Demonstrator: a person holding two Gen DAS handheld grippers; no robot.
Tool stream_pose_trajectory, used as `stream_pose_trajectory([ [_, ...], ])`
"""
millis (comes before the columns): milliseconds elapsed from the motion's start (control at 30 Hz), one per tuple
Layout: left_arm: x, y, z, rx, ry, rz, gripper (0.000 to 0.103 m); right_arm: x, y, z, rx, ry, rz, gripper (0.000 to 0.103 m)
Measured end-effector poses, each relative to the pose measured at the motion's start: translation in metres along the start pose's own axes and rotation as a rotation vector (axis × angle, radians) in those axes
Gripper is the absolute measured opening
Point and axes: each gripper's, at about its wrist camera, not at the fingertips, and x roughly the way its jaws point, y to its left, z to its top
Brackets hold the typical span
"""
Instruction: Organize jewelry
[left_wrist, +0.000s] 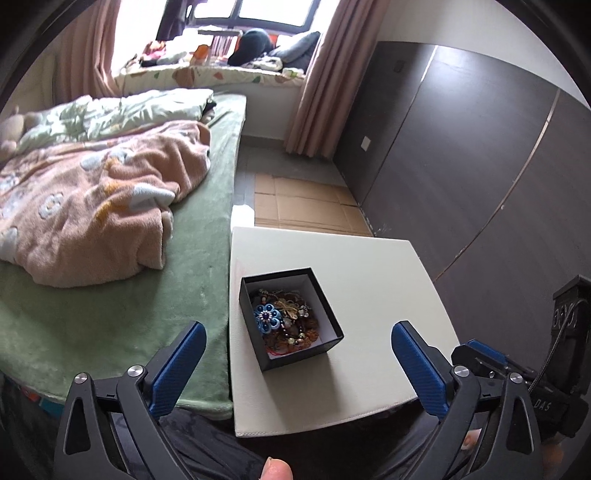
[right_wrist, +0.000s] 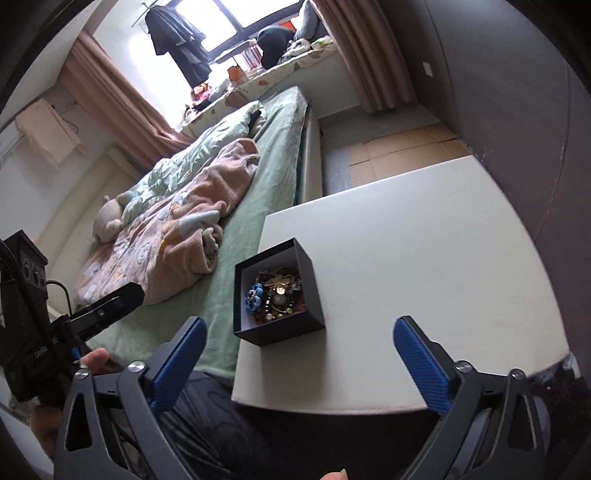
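A black open box (left_wrist: 334, 325) with a white lining stands on the white table (left_wrist: 376, 266). It holds a heap of jewelry: a blue flower brooch (left_wrist: 266, 317), a gold brooch (left_wrist: 291, 307) and dark beaded bracelets (left_wrist: 301, 334). The box also shows in the right wrist view (right_wrist: 314, 291), with the blue flower (right_wrist: 254, 295) and gold brooch (right_wrist: 282, 282) inside. My left gripper (left_wrist: 299, 328) is open and empty, held near and above the box. My right gripper (right_wrist: 299, 326) is open and empty, near the table's front edge.
A bed with a green sheet (left_wrist: 199, 229) and a pink blanket (left_wrist: 96, 199) lies left of the table. A dark wardrobe wall (left_wrist: 480, 155) stands to the right. Cardboard (left_wrist: 306, 206) covers the floor beyond the table. The other gripper's body (left_wrist: 524, 376) is at the right.
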Motion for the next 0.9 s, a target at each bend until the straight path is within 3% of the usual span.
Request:
stream_pose_trajectory([
  [533, -0.064, -0.046, -0.044, 0.149, -0.118, 0.069, 0.103, -0.074, -0.009, -0.032, -0.048, -0.107, -0.086, 0.103],
  [900, -0.087, -0.056, -0.066, 0.175, -0.151, 0.049, 0.103, -0.109, -0.009, -0.056, -0.083, -0.163, -0.109, 0.103],
])
